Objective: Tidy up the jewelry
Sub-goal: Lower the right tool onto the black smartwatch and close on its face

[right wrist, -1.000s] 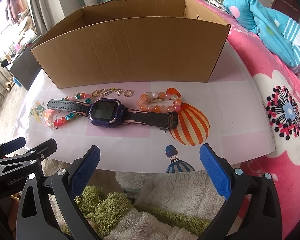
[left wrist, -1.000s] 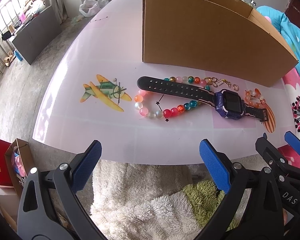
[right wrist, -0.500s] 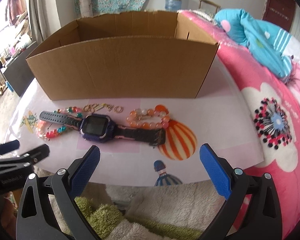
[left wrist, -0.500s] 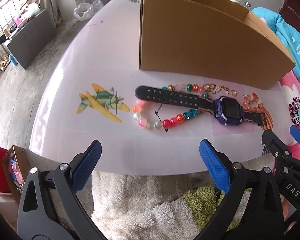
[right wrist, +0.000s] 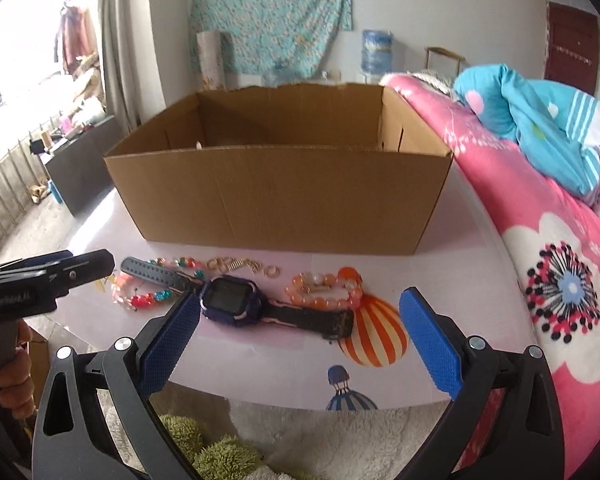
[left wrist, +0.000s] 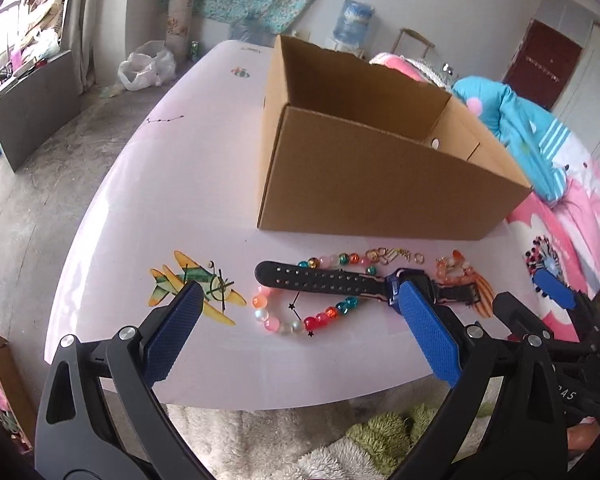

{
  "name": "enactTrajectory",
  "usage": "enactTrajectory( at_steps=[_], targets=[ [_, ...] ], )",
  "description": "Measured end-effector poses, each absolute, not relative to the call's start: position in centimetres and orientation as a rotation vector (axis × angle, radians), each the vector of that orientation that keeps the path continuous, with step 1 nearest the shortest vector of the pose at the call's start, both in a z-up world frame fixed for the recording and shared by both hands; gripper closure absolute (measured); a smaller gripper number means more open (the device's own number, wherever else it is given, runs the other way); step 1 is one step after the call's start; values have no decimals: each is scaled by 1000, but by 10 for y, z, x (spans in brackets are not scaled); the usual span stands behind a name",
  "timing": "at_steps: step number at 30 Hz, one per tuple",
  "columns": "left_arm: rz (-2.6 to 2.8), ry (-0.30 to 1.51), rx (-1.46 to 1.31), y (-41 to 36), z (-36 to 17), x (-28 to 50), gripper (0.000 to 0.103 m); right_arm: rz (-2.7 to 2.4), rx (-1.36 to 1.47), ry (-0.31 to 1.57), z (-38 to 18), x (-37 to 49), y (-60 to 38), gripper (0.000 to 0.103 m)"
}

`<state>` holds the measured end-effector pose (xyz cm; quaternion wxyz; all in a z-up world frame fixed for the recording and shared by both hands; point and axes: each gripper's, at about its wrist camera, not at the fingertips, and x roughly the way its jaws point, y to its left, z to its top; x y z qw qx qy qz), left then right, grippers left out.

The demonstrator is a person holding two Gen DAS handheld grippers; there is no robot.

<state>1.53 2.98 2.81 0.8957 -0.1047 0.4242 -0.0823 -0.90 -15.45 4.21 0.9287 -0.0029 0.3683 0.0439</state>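
Observation:
On the pink table lies a purple smartwatch with a black strap. A multicoloured bead bracelet circles under the strap. An orange bead bracelet lies by the strap's buckle end. Small gold rings and clasps rest just before the open cardboard box. My left gripper hovers open above the near table edge, short of the multicoloured bracelet. My right gripper is open too, short of the watch. Both are empty.
A bed with a pink flowered cover and a blue blanket lies to the right. White and green fluffy fabric lies below the table's near edge. Printed plane and balloon pictures mark the tabletop.
Both grippers rose and moved forward over the table edge toward the jewelry, and the views tilted up. Nothing on the table moved.

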Motion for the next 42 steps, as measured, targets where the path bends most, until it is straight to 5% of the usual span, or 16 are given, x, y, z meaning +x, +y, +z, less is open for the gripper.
enactTrajectory(
  at_steps=[13,18,20,24,42],
  targets=[
    [-157,902,-306,58,19,21,8,202,49,755,38,-3,-149,9],
    [-184,883,-308,60,18,26,11,260,39,797,29,9,-136,36],
    [-213,897,-322,60,15,30,28,277,55,825,23,16,-136,44],
    [-245,968,-365,62,2,44,43,301,73,884,10,27,-133,59],
    [-347,1053,-660,82,-28,63,51,347,82,950,-9,34,-130,65]
  ],
)
